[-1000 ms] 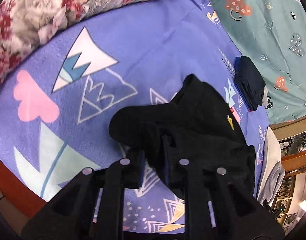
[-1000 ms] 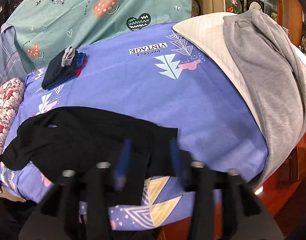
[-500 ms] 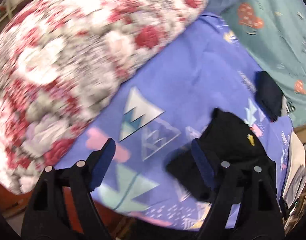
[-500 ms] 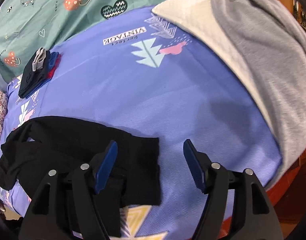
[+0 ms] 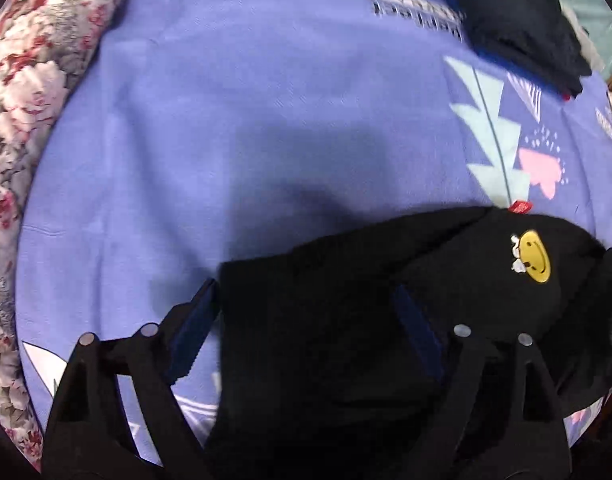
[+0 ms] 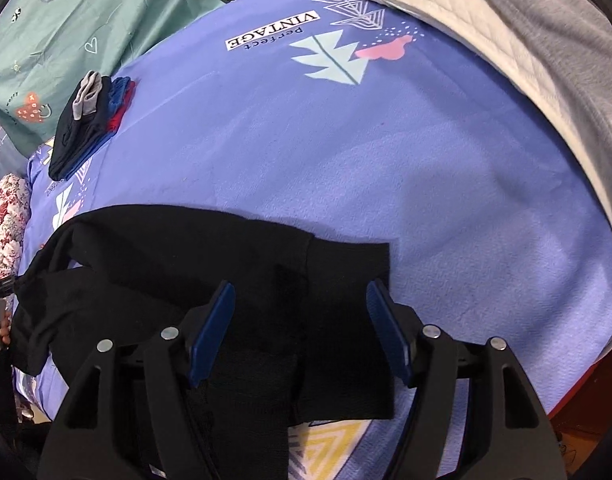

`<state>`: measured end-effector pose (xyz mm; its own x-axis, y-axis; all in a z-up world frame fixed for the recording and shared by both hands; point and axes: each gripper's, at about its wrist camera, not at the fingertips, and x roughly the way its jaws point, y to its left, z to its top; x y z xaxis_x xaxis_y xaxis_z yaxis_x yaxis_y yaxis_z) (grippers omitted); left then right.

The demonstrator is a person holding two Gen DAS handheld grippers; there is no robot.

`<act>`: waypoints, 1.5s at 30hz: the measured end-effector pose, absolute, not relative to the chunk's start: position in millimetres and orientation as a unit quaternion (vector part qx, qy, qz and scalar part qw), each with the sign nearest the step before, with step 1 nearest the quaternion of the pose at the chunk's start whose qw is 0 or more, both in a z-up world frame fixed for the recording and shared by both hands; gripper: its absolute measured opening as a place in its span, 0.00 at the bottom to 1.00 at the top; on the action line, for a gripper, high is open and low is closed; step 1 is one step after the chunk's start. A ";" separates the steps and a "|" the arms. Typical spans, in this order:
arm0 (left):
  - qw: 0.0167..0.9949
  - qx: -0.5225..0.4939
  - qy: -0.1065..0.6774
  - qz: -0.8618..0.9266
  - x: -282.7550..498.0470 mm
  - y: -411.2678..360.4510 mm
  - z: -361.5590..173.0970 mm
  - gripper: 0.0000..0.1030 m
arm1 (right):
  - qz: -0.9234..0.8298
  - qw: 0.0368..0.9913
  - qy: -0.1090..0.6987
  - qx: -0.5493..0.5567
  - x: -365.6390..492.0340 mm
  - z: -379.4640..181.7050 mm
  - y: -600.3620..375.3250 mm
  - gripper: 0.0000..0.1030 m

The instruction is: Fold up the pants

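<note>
Lower part of black pants [image 5: 345, 340] is cut off by frame bottom and partly covered by left gripper fingers [image 5: 194, 320]. Folded clothes stack [image 5: 513, 20] is blurred, cropped at top edge. Far pants end [image 6: 30, 312] is hidden at the left edge in right view; grey garment [image 6: 545, 48] is cropped right.

Black pants [image 6: 178, 276] on purple bedsheet [image 6: 445, 184]

One second ago both tongs were closed on the black pants [image 6: 178, 276]. Now the left tongs [image 5: 306, 312] and the right tongs [image 6: 300, 316] stand wide apart, and the pants lie released on the bed [image 6: 445, 184]. The left tongs have swung back over the pants.
</note>
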<state>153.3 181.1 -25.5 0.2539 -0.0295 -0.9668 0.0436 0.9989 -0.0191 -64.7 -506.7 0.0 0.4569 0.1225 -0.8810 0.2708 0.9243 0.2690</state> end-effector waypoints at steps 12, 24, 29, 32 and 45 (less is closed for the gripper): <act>0.813 -0.005 0.580 -0.056 124.2 196.8 5.7 0.22 | -0.030 0.829 0.531 0.172 -55.7 1.7 -510.7 0.18; 0.808 -0.007 0.581 -0.096 120.8 180.1 7.2 0.12 | -0.021 0.816 0.561 0.137 -37.0 -9.8 -504.9 0.08; 0.844 -0.071 0.524 -0.093 115.1 215.3 60.8 0.12 | -0.010 0.863 0.495 0.099 -32.5 36.5 -492.1 0.08; 0.868 -0.098 0.479 -0.085 118.6 223.6 100.0 0.12 | -0.014 0.897 0.432 0.094 -14.0 81.4 -497.6 0.08; 0.842 -0.141 0.519 -0.031 129.9 264.4 55.2 0.17 | -0.021 0.889 0.456 0.036 -7.6 34.2 -532.0 0.51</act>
<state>129.9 264.4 55.2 0.4584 -0.1989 -0.8662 -0.0946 0.9582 -0.2701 -7.6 -532.0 34.2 0.5828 -0.0045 -0.8126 0.0706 0.9965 0.0452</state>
